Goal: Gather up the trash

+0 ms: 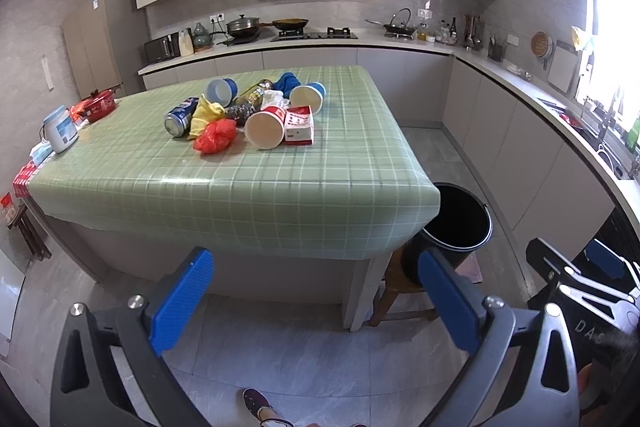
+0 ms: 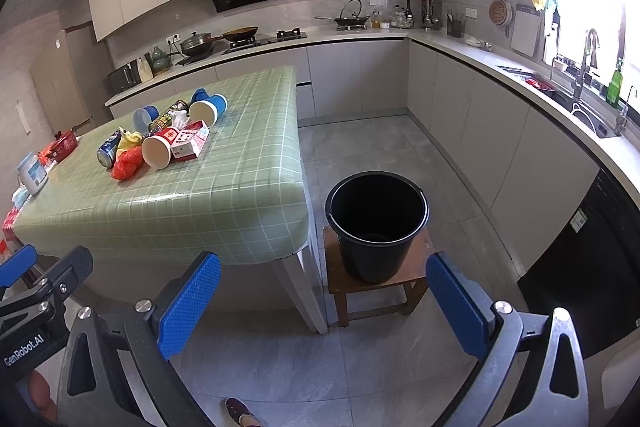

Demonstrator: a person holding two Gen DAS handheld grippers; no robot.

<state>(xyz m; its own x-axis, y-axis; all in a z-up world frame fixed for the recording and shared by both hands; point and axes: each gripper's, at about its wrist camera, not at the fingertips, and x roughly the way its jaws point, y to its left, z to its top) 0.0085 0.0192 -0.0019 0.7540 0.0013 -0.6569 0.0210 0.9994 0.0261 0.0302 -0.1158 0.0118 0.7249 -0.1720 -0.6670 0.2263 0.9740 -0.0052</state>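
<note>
1. Hovering short of the table (image 1: 240, 195), the left gripper (image 1: 316, 291) is held with its blue pads (image 1: 182, 291) spread wide and nothing between them.
2. Beside it, the right gripper (image 2: 324, 299) is likewise held wide open and empty, low in front of the table's near corner.
3. Trash is seen heaped toward the far half of the table: a red-and-white paper cup (image 1: 266, 129) lies on its side nearest the front edge, mouth turned this way.
4. Touching that cup, on the side toward the bucket, a red-and-white carton (image 1: 299, 126) is laid flat.
5. On the cup's other side, a crumpled red plastic bag (image 1: 214, 135) is spotted, with a yellow wrapper (image 1: 205, 115) and a blue can (image 1: 181, 117) on its side just behind it.
6. Further back on the table, a blue-and-white cup (image 1: 308, 97), a small blue cup (image 1: 222, 91), a dark tin (image 1: 254, 93), white tissue (image 1: 276, 99) and a blue cloth (image 1: 287, 82) are bunched together.
7. A black bucket (image 2: 376, 223) is stood upright on a low wooden stool (image 2: 340, 283), just beside the table's near corner and below its top; nothing can be made out inside.
8. At the table's opposite edge, away from the bucket, a white jar (image 1: 61, 129) and a red pot (image 1: 98, 105) are parked.
</note>
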